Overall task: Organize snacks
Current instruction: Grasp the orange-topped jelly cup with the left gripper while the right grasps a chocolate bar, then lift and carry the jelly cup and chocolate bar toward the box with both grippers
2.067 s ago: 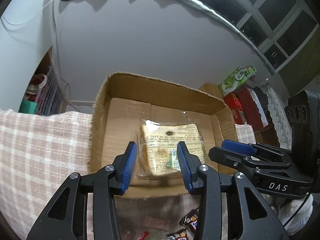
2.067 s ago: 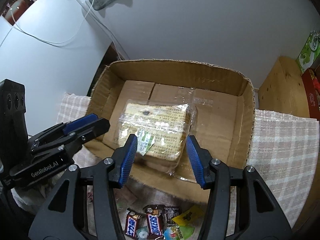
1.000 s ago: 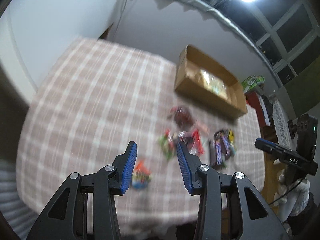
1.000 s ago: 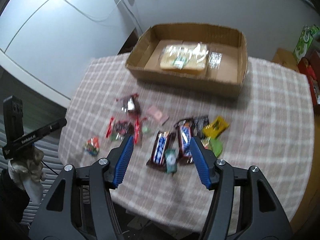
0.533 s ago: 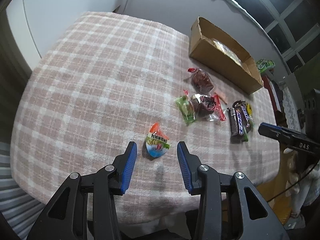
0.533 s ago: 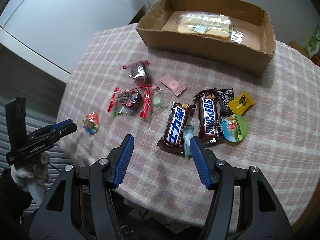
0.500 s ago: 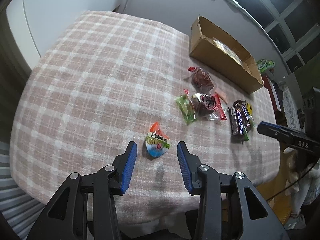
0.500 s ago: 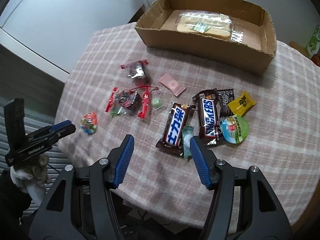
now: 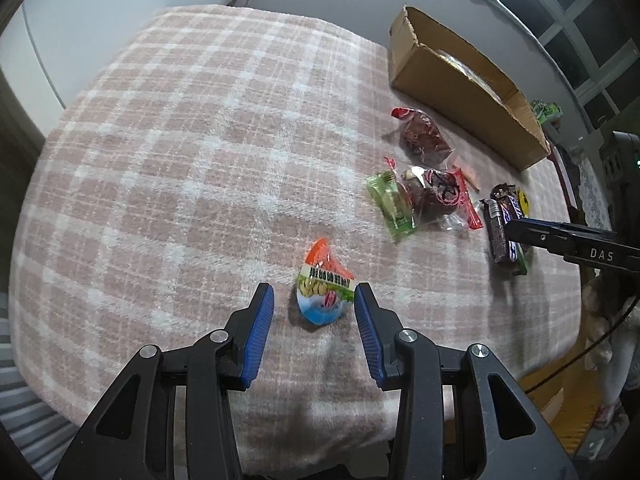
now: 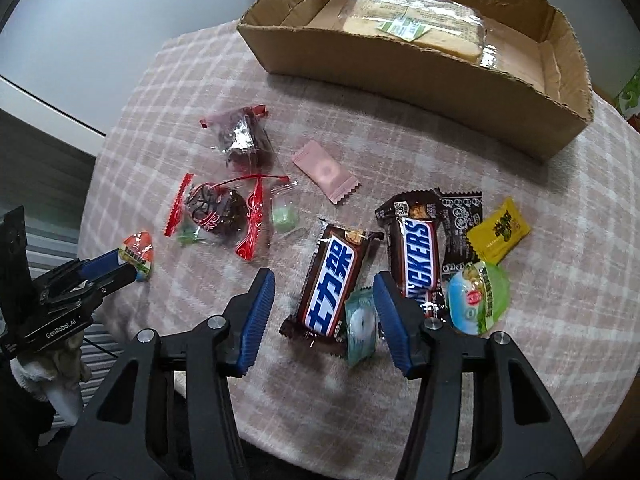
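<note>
Blue-padded left tool [image 9: 314, 310] released around jelly cup [image 9: 323, 290], right tool [image 10: 324, 300] closing, straddling Snickers bar [image 10: 332, 284]

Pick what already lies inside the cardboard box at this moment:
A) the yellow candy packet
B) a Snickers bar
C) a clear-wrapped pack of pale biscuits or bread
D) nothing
C: in the right wrist view the cardboard box holds one clear-wrapped pale pack, while the Snickers bar and the yellow candy packet lie outside it on the checked cloth.
</note>
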Demonstrator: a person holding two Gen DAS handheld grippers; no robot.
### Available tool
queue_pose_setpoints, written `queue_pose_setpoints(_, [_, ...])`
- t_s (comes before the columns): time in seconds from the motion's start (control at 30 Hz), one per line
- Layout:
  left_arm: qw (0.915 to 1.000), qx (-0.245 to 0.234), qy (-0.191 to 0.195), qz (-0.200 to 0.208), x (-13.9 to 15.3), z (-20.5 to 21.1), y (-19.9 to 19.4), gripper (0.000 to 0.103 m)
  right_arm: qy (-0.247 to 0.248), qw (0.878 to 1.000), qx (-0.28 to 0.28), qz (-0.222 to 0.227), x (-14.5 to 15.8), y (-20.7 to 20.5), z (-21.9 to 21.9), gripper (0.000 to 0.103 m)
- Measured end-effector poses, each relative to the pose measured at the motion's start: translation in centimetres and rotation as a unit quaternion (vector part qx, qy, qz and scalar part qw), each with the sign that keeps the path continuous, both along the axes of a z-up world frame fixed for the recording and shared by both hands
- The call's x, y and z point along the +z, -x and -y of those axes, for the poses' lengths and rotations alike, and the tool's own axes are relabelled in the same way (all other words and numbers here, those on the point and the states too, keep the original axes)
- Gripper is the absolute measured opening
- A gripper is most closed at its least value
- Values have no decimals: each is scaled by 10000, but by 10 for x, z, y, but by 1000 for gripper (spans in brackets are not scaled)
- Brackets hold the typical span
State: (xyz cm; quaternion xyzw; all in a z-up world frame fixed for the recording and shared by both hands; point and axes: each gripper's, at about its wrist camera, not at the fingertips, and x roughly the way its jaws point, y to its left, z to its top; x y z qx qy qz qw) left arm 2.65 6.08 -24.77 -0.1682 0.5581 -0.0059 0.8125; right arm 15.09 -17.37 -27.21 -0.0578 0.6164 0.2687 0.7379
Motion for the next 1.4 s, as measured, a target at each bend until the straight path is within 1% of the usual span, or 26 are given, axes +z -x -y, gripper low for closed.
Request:
queue_pose_setpoints(0.17, [9995, -198, -262, 39, -6, 10, -8, 39, 129, 9998, 133, 17, -6, -2, -10, 54])
queue_pose_setpoints(0.23, [9985, -330, -438, 78, -8, 15, -9, 38, 177, 9997, 174, 23, -8, -2, -13, 50])
queue_pose_setpoints(0.27, [9981, -367, -489, 108, -8, 17, -9, 34, 219, 9995, 204, 34, -9, -2, -14, 49])
queue_pose_setpoints(0.37, [9982, -346, -468, 161, -10, 16, -8, 34, 281, 9993, 245, 30, -11, -1, -16, 47])
queue_pose_setpoints(0.47, [9984, -330, -423, 192, -11, 14, -8, 34, 320, 9991, 268, -3, -14, -1, -18, 43])
queue_pose_setpoints(0.57, [9984, -314, -405, 222, -12, 14, -10, 32, 369, 9988, 320, -19, -17, -2, -18, 37])
queue_pose_setpoints(0.6, [9985, -307, -396, 238, -12, 14, -10, 32, 410, 9985, 356, -16, -19, -1, -20, 33])
queue_pose_setpoints(0.63, [9985, -299, -382, 249, -11, 13, -10, 32, 435, 9983, 385, 7, -19, -1, -20, 32])
queue_pose_setpoints(0.8, [9991, -150, -248, 313, -9, 6, -8, 30, 458, 9979, 459, 78, -20, 2, -25, 31])
queue_pose_setpoints(1.0, [9990, -91, -232, 359, -3, 1, -8, 30, 262, 9989, 380, 124, -12, 1, -22, 31])
queue_pose_setpoints(1.17, [9985, -104, -220, 485, 9, 1, -9, 30, 73, 9994, 295, 155, -3, -1, -16, 31])
queue_pose_setpoints(1.4, [9974, -152, -201, 680, 28, 4, -17, 30, -61, 9993, 266, 244, 14, -5, -8, 31])
